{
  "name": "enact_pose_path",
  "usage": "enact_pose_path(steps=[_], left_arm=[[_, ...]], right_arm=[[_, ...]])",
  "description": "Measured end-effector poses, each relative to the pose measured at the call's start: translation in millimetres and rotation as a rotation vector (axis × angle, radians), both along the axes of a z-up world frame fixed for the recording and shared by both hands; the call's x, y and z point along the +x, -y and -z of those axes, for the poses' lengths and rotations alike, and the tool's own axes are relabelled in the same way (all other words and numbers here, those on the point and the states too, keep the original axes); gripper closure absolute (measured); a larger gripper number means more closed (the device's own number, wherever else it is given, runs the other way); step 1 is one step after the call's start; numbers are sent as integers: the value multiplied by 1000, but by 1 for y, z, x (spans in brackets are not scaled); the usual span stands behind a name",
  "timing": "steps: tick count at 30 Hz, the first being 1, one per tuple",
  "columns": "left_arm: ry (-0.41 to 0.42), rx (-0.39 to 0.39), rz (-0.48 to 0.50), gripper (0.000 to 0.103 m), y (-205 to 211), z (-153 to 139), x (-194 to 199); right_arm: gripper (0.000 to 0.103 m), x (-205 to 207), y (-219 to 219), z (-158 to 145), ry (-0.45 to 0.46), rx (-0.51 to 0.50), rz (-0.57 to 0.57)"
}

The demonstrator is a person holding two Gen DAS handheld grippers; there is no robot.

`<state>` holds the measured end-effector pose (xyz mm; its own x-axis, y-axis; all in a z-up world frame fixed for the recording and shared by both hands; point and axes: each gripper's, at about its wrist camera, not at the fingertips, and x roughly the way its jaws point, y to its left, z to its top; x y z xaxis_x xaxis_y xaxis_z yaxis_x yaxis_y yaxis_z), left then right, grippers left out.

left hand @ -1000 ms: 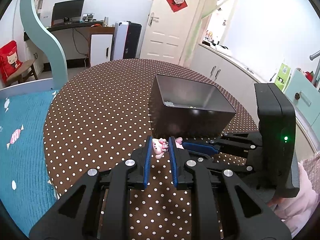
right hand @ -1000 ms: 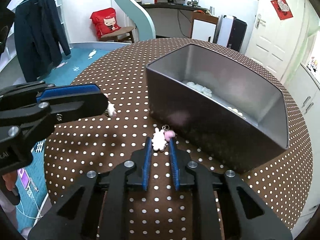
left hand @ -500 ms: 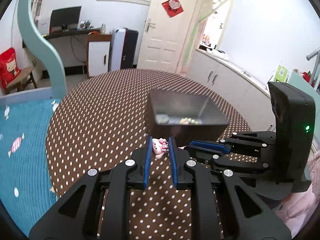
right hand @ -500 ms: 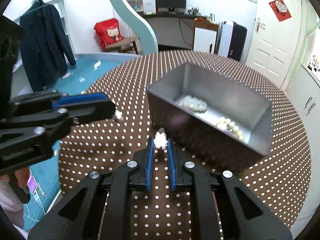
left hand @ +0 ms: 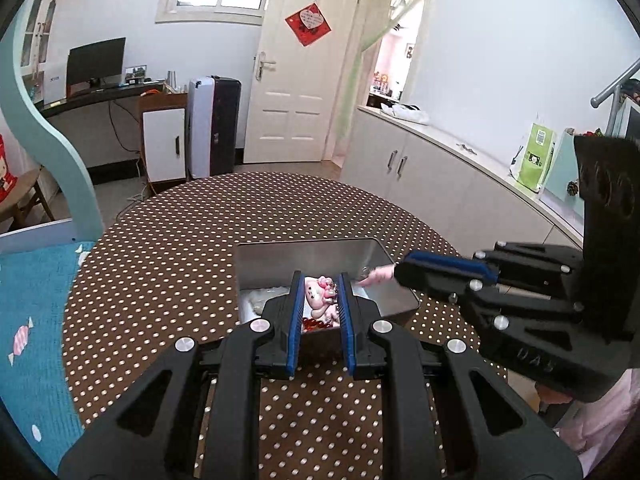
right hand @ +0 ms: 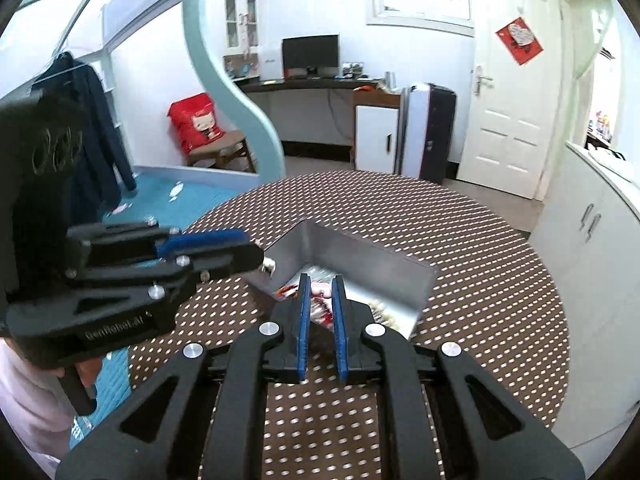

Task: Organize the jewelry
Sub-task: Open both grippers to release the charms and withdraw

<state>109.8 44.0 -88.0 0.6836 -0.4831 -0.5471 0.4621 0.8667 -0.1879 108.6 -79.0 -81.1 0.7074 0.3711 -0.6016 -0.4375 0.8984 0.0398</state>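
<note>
A grey metal box [left hand: 316,249] stands on the dotted round table; it also shows in the right wrist view [right hand: 372,258]. My left gripper [left hand: 320,294] is shut on a pink and white cartoon charm [left hand: 320,292] and holds it over the box's near edge. My right gripper [right hand: 319,300] is shut on a small pink charm [right hand: 320,290], also above the box; in the left wrist view its pink tip [left hand: 378,274] sticks out over the box's right side. Red beads [left hand: 314,323] and pale pieces [left hand: 256,298] lie inside the box.
The table [left hand: 168,248] has a brown cloth with white dots. A teal bed [left hand: 24,320] lies to its left. White cabinets [left hand: 440,176] run along the right. A desk, chair and door stand at the back of the room.
Both grippers have risen and moved forward from the table in front of the box to above its opening, each still holding its charm.
</note>
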Motion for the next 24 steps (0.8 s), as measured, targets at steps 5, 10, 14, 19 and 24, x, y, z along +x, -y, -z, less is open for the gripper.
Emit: enact_pose_path(steps=[5,10,14,19,24], left_arm=[[-43,14,-3,86,13,12,15],[-68,38,-29,81,21,15,18],[-72,49,-58,70,25,14,20],[-78,67,-91,58,26,14,14],[-59,90,-167,41,28,7,-2]], right_arm=[[93,14,10,3,-5,-1,19],[92,25,12,15,-41,-10,18],[89,27,17,20,-66,-8,20],[86,24,21,21,-75,4,23],[65,18,27,15,-59,10,42]])
